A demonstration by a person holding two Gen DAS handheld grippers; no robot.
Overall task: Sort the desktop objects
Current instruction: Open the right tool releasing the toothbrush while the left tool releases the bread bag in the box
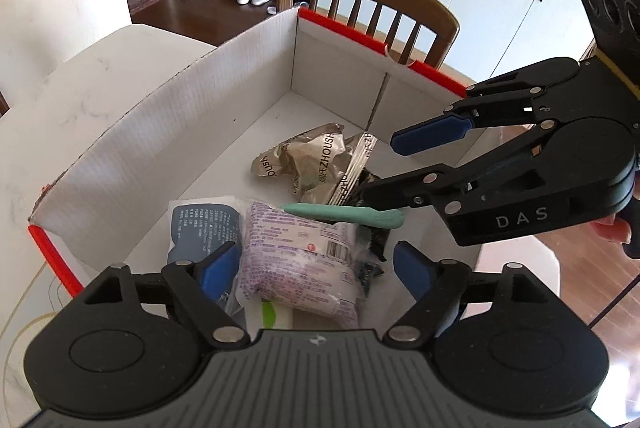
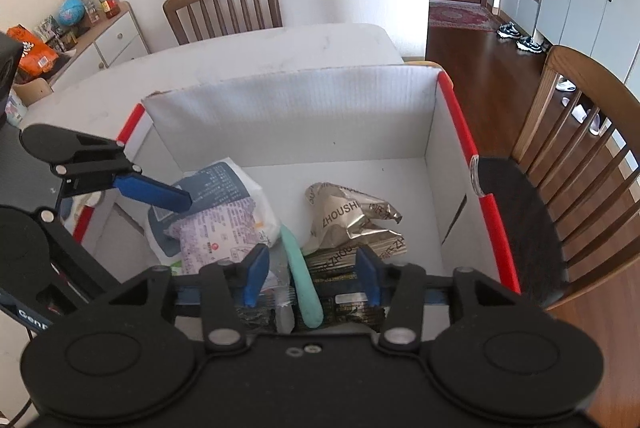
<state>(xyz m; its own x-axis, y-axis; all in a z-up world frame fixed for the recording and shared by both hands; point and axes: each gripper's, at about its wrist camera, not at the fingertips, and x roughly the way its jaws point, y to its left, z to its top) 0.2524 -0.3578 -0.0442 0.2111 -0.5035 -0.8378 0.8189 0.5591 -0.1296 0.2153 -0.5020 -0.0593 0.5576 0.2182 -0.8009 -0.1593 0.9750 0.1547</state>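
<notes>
Mint stick (image 2: 301, 270) lengthwise (between claw fingers)

One cardboard box (image 1: 168, 132) on one table (image 1: 100, 68) — inside, one crumpled gold wrapper (image 1: 312, 156), one purple-printed packet (image 1: 296, 260), one grey-blue pouch (image 1: 200, 224), one green stick (image 1: 344, 216). Two wooden chairs (image 2: 224, 4) — two hand-held grippers (image 2: 312, 272).

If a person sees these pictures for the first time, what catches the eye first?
A white cardboard box with red edges fills both views. Inside lie a crumpled gold wrapper, a purple-printed packet and a mint-green stick. Both open grippers, left and right, hang above the box.
</notes>
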